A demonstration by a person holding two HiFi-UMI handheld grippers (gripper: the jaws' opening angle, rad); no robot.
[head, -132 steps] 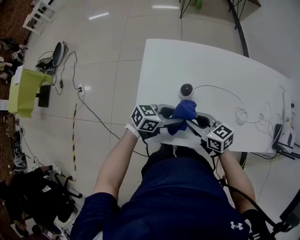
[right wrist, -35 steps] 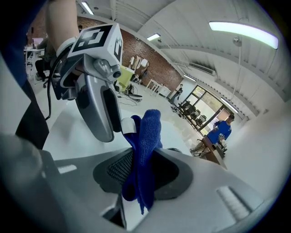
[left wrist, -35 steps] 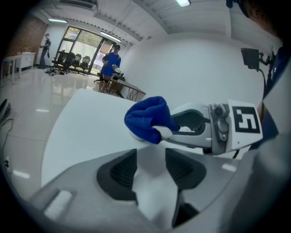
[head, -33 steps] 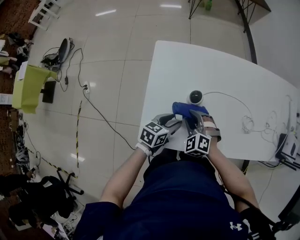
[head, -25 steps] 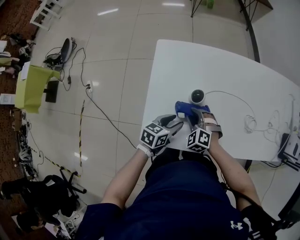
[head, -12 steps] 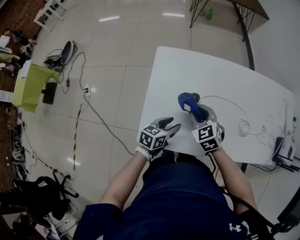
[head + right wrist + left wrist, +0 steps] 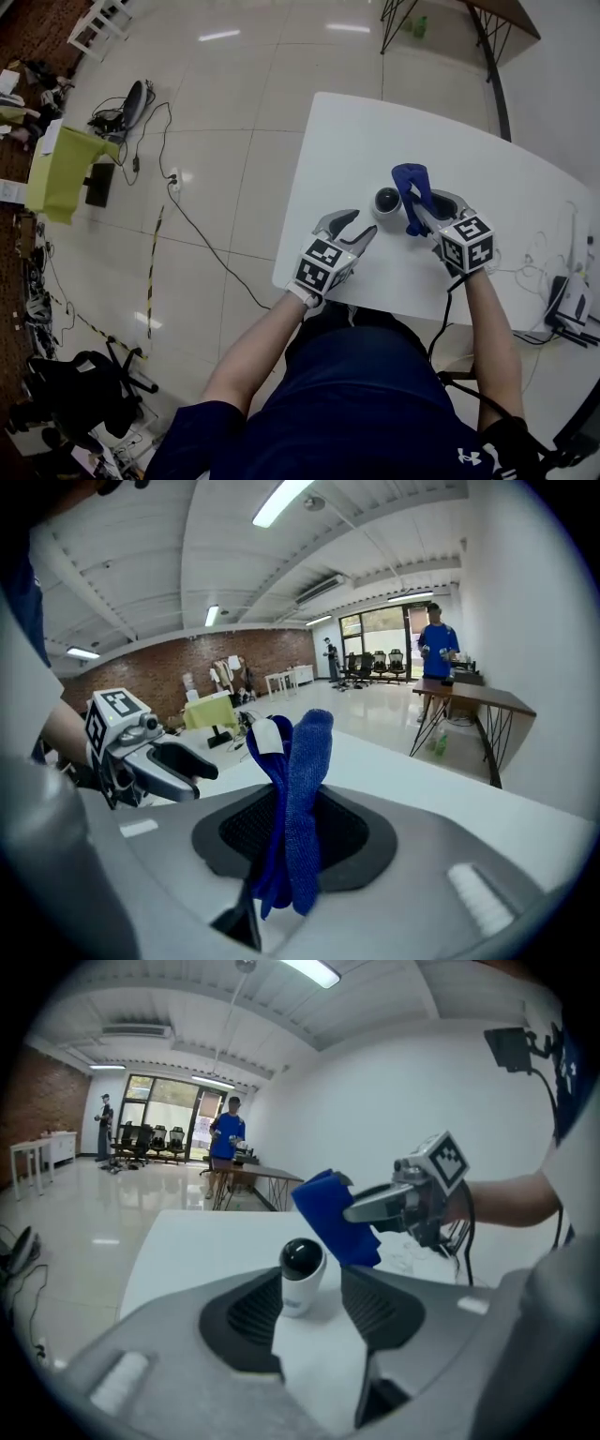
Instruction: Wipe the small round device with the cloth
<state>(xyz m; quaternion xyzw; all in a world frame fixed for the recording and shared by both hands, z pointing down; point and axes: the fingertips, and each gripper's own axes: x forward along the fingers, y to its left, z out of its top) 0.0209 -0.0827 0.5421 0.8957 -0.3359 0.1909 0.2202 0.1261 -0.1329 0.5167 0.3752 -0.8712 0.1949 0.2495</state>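
Observation:
The small round device (image 7: 386,202), white with a black dome, stands on the white table (image 7: 487,159) near its left edge. My right gripper (image 7: 419,210) is shut on the blue cloth (image 7: 412,191), which stands up just right of the device; whether they touch I cannot tell. In the right gripper view the cloth (image 7: 296,799) is pinched upright between the pads. My left gripper (image 7: 351,226) is open, just left of the device and nearer me. In the left gripper view the device (image 7: 302,1275) stands beyond the open jaws, with the cloth (image 7: 336,1219) beside it.
A thin cable (image 7: 473,192) runs from the device to a tangle of wires (image 7: 544,251) at the table's right side, near a white box (image 7: 572,298). The table's near edge is close under my hands. People stand far off in the room (image 7: 225,1138).
The right gripper lifted the cloth from in front of the device, over it, to its right side, rolling as it went. The left gripper moved up and closer to the device.

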